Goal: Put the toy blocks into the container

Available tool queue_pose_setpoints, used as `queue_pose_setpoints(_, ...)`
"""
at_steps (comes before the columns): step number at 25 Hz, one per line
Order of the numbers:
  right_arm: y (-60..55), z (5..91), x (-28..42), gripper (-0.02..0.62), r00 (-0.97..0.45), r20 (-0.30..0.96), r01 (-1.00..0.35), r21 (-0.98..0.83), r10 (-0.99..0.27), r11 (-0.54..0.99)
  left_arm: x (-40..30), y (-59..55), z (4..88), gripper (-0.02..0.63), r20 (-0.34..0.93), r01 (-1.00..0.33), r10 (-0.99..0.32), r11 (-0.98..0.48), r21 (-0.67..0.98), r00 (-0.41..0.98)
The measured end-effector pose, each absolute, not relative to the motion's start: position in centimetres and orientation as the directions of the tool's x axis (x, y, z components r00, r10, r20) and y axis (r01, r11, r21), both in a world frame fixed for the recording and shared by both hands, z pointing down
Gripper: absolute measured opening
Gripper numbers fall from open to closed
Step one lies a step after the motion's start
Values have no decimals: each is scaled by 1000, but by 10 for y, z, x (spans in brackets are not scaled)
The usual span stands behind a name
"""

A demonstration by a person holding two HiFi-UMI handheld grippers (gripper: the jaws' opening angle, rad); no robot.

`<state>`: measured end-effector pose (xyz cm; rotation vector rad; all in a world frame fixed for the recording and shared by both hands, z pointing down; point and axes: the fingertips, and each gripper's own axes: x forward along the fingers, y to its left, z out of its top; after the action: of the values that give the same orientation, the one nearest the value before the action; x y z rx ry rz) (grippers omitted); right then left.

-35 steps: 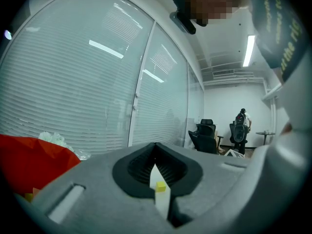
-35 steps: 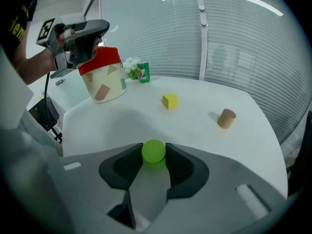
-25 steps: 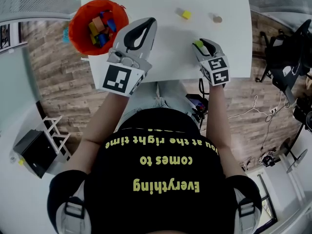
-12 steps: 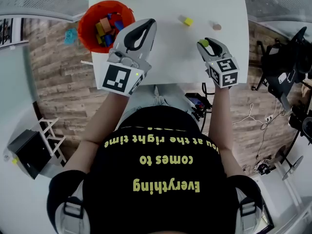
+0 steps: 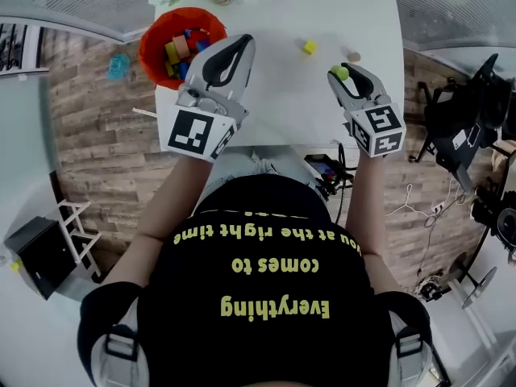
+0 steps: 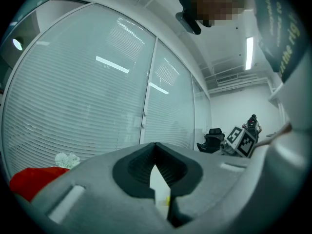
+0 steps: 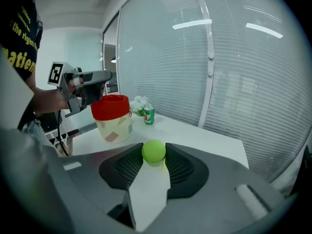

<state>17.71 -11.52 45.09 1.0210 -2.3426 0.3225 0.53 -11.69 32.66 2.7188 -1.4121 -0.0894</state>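
Wood-look brown floor (image 5: 97,135) around a white table (image 5: 282,103), seen steeply from above in the head view. Below the table, a person in a black T-shirt (image 5: 201,345) with yellow lettering, both arms stretched forward, one gripper in each hand.

At the table's left edge, a round container (image 5: 146,48) with an orange-red rim, upright, already holding a heap of toy blocks (image 5: 179,48) in yellow, blue, red and orange. In the right gripper view, pale sides with coloured patches under that red rim.

In the left hand, the left gripper (image 5: 242,43), raised above the table, near the container and to its right in the head view. Jaws clenched tip to tip with nothing between them; behind the tips, only a sliver of white table and a speck of yellow through the gap.

In the right hand, the right gripper (image 5: 339,76), well apart from the left one, over the right part of the table and tilted downward. Jaws grasping a small green ball (image 7: 153,151), pinched at the very tips and held up off the tabletop.

Beyond the container, at the far edge, a green can (image 7: 149,116) beside a bunch of white flowers (image 7: 140,103).

Loose on the table, a small yellow block (image 5: 308,47), farther out than both grippers and between them. Near it, to the right, a smaller tan piece (image 5: 353,56), too small to identify.
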Motion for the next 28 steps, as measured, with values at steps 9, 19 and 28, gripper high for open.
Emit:
queue_pose_setpoints(9,-136,390,163,149,-596,486,-697,82,-639,713,-17,-110,304,-3,-59,-851,-853,-522,60,519)
queue_pose_setpoints(19,-141,354,138,149,-647,410,-667,104,-643,738,-61,-98,292,-3,-75,-906,-906,-421,43,417)
queue_pose_setpoints(28,-146,338,118,149,-684,361,-643,112,-634,757,-92,-88,284,-3,-86,-938,-936,-345,24,342)
